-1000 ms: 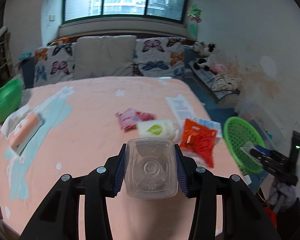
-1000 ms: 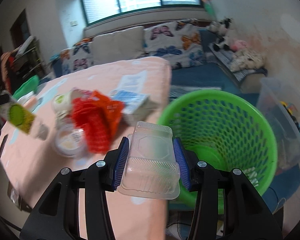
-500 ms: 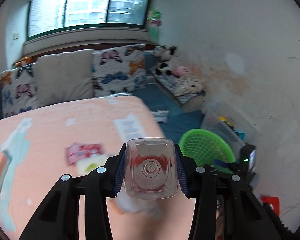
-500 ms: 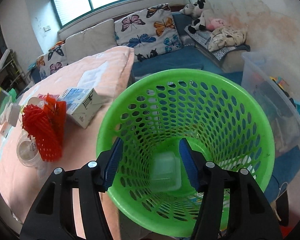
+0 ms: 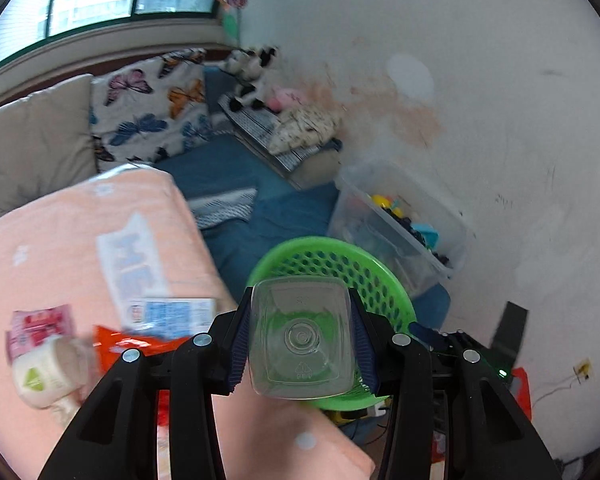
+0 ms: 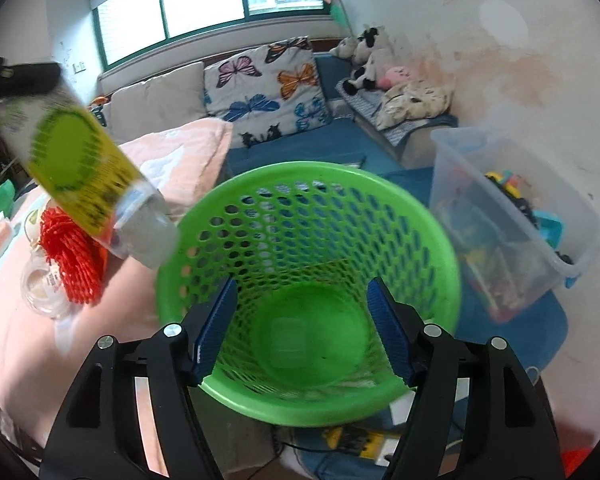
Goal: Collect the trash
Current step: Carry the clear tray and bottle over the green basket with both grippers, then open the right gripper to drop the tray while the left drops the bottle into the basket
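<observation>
My left gripper (image 5: 300, 340) is shut on a clear plastic bottle (image 5: 300, 336), bottom end towards the camera, held above the table edge near the green mesh basket (image 5: 384, 276). In the right wrist view that bottle (image 6: 80, 168), with its yellow-green label, hangs at the upper left just beside the basket rim (image 6: 172, 248). My right gripper (image 6: 302, 332) is open and empty over the basket. A clear plastic tray (image 6: 292, 336) lies on the basket floor.
On the pink table (image 5: 60, 232): a red mesh sleeve (image 6: 72, 260), a clear lidded cup (image 6: 44, 288), a blue-white carton (image 5: 168, 316), a pink wrapper (image 5: 40, 328), a white cup (image 5: 48, 372). A clear toy bin (image 6: 512, 224) stands right of the basket.
My left gripper has swung right with the bottle, from over the table to beside the basket. My right gripper opened and dropped the clear tray into the basket.
</observation>
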`<action>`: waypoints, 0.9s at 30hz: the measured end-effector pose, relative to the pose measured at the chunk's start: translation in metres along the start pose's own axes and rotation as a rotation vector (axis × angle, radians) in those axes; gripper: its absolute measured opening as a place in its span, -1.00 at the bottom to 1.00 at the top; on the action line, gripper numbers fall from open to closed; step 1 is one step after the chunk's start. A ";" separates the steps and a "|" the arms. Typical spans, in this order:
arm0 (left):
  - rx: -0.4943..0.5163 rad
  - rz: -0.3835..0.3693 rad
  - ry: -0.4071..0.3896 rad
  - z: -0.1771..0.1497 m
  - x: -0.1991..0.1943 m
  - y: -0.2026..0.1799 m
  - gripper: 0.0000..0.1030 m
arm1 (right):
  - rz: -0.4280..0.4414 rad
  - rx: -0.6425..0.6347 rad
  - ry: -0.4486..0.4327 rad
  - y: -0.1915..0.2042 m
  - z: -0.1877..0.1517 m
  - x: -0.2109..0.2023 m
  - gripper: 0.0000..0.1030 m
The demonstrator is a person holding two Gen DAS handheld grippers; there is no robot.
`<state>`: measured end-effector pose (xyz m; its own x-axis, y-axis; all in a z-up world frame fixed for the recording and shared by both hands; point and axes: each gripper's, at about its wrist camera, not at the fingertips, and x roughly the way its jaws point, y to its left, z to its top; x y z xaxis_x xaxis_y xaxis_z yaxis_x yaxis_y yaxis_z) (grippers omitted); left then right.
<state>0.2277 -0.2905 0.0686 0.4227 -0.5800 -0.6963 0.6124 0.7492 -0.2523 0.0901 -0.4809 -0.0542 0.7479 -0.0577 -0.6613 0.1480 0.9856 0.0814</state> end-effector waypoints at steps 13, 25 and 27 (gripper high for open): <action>0.004 0.043 0.231 -0.030 0.137 -0.013 -0.15 | -0.009 0.084 0.022 -0.031 -0.025 0.003 0.39; -0.042 0.029 0.323 -0.048 0.165 -0.003 -0.11 | 0.009 0.109 0.038 -0.027 -0.034 0.003 0.39; -0.028 0.037 0.307 -0.048 0.157 -0.005 -0.10 | 0.006 0.101 0.035 -0.025 -0.034 0.000 0.39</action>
<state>0.2590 -0.3702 -0.0721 0.2204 -0.4320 -0.8745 0.5798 0.7790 -0.2387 0.0642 -0.5000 -0.0816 0.7260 -0.0448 -0.6862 0.2098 0.9647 0.1590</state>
